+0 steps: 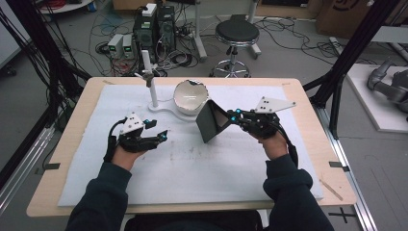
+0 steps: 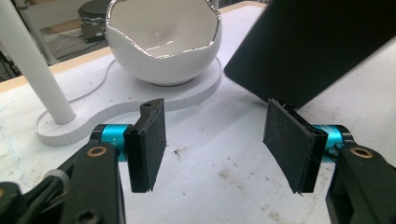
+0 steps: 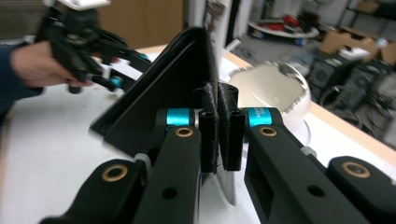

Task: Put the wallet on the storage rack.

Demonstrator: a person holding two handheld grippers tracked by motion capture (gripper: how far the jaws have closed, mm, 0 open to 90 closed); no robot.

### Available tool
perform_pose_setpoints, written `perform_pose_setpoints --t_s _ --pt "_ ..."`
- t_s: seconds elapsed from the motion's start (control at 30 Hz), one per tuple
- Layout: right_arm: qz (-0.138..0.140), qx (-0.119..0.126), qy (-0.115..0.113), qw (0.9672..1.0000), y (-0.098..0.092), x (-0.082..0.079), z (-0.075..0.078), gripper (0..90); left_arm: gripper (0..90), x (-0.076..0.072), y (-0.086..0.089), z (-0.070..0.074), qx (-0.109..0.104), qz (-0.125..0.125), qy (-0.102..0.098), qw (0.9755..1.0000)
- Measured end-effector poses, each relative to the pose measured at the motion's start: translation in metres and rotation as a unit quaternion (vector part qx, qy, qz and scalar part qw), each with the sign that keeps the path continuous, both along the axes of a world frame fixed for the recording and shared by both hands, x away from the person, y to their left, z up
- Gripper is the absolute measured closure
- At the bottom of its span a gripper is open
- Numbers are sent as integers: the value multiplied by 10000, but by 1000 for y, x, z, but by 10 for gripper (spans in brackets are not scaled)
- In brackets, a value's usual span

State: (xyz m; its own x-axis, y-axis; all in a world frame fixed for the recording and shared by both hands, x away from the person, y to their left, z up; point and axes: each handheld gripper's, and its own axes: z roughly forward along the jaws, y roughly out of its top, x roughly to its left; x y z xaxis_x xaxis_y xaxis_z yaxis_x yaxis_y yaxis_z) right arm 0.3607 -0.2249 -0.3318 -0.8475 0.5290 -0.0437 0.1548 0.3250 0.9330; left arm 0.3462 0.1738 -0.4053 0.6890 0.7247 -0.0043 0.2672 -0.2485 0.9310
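Right gripper (image 3: 219, 135) pinches the edge of a black folder (image 1: 211, 120), lifted and tilted over the mat (image 1: 192, 163) just beside the white bowl (image 1: 190, 96). Left gripper (image 2: 215, 144) jaws stand apart with nothing between them, near the folder's lower corner.

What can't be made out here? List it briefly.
- High view: the black sheet's far face is turned away.
- Left gripper view: the frame edge cuts off the sheet's top.
- Right gripper view: the white bowl is blurred, and the right gripper covers the sheet's pinched edge.
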Motion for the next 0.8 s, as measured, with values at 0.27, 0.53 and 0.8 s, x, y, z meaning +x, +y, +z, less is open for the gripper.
perform_pose_setpoints --t_s 0.27,0.53,0.8 --pt "-21 264 -28 9996 2 2 -6 858 399 -2 -12 0 60 -160 -39 9998" --pt "-15 220 291 9993 9 8 -20 785 399 -2 -11 0 38 -154 -37 9999" --pt "-200 -59 -56 9998 26 16 -30 722 399 -1 -12 -1 54 -127 -3 9999"
